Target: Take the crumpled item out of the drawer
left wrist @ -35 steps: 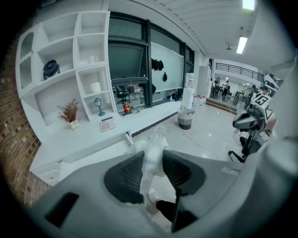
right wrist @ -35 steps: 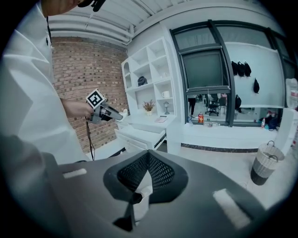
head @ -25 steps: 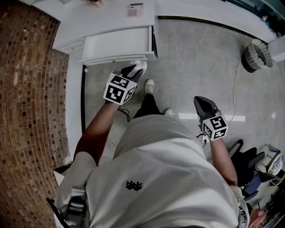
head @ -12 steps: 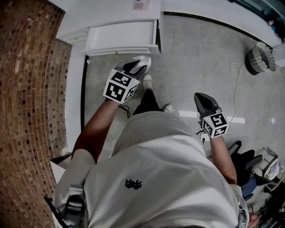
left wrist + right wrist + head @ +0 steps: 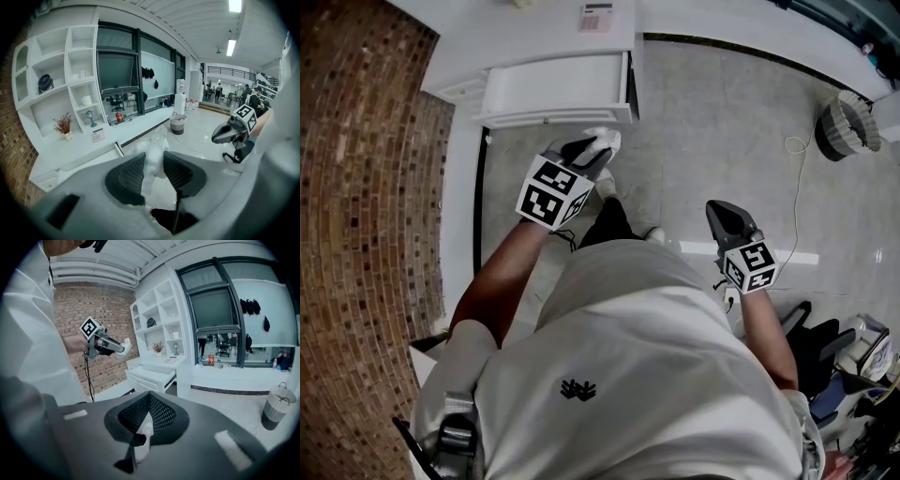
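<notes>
Brick wall (image 5: 366,187) along the left of the head view. Grey floor (image 5: 722,122): woven basket (image 5: 844,122) at upper right, white cable (image 5: 795,178) trailing near it. White tabletop (image 5: 534,33) carries a calculator-like device (image 5: 597,16). Wall shelving (image 5: 61,79): mug (image 5: 86,100) on one shelf; below it, dried plant (image 5: 62,125) and small lamp (image 5: 90,117).

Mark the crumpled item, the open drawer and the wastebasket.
crumpled item (image 5: 604,142), head view, on the middle of the white wad.
drawer (image 5: 555,118), head view, on its front panel.
wastebasket (image 5: 848,118), head view, on its striped side.
</notes>
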The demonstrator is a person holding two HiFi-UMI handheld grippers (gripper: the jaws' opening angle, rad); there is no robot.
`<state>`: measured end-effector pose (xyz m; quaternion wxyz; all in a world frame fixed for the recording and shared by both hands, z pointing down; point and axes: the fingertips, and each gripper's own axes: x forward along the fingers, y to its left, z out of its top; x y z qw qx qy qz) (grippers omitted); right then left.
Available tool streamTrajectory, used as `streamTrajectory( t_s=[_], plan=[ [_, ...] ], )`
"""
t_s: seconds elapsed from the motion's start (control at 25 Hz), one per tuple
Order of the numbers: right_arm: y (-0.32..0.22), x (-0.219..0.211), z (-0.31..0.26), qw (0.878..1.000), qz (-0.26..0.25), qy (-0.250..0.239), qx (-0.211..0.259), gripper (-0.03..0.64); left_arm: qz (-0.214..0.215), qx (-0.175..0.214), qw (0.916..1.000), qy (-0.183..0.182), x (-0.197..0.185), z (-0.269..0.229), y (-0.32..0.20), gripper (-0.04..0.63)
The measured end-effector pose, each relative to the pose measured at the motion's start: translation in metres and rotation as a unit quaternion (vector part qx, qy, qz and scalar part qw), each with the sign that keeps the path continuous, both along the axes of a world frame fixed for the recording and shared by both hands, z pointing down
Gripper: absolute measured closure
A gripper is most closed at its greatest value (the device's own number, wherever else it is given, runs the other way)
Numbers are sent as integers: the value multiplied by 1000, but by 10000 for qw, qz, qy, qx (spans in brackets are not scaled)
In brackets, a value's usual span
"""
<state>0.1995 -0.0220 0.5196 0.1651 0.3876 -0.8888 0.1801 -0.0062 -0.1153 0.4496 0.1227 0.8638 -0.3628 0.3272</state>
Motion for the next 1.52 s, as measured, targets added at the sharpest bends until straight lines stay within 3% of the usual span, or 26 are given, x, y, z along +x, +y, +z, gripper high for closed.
streamTrajectory(
  t_s=[0.36,1.52],
  plan=[
    [-7,2,3,10000,-29,15,-4,604,124,50,9999,71,14,-13,-1,469],
    [-58,-30,9,9989,-428,150,-107,604,-60,-56,9999,150,-15,-4,-49,469]
  ],
)
